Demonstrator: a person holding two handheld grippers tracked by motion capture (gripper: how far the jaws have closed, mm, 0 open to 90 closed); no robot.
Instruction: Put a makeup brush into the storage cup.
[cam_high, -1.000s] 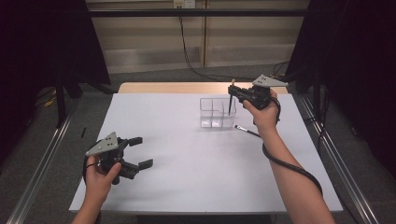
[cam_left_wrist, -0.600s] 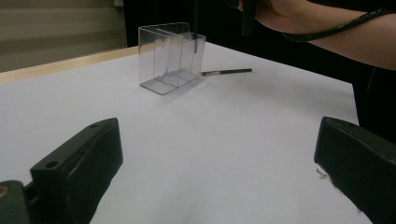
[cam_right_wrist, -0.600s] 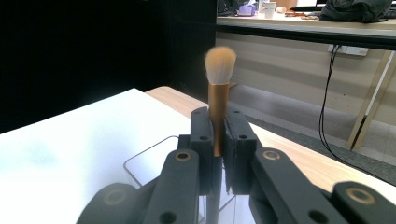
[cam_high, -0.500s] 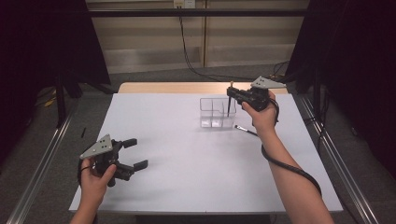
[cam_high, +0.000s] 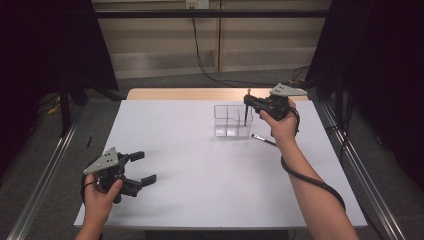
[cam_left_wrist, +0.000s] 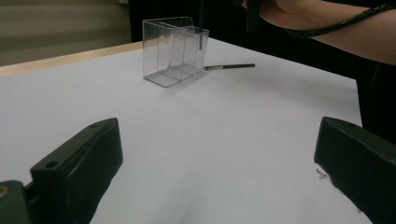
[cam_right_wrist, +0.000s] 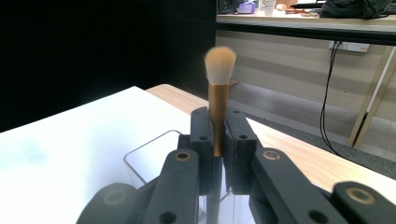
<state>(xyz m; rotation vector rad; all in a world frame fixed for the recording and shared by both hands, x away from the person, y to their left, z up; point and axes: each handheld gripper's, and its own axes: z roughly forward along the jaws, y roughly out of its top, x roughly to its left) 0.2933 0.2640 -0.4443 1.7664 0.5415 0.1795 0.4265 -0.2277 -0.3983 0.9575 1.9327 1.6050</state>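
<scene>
Right gripper, near the table's far edge, grips a brush upright, bristles up, its handle reaching down into the box just below. Left gripper rests wide open by the near left corner. Its view shows a second brush lying flat beside the box.

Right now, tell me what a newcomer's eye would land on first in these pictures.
First, the makeup brush, upright with its bristles up, clamped in the right gripper above the clear organizer at the far right of the white table. Next, a thin second brush lying beside the organizer, and the left gripper, jaws wide apart, near the front left corner.
</scene>
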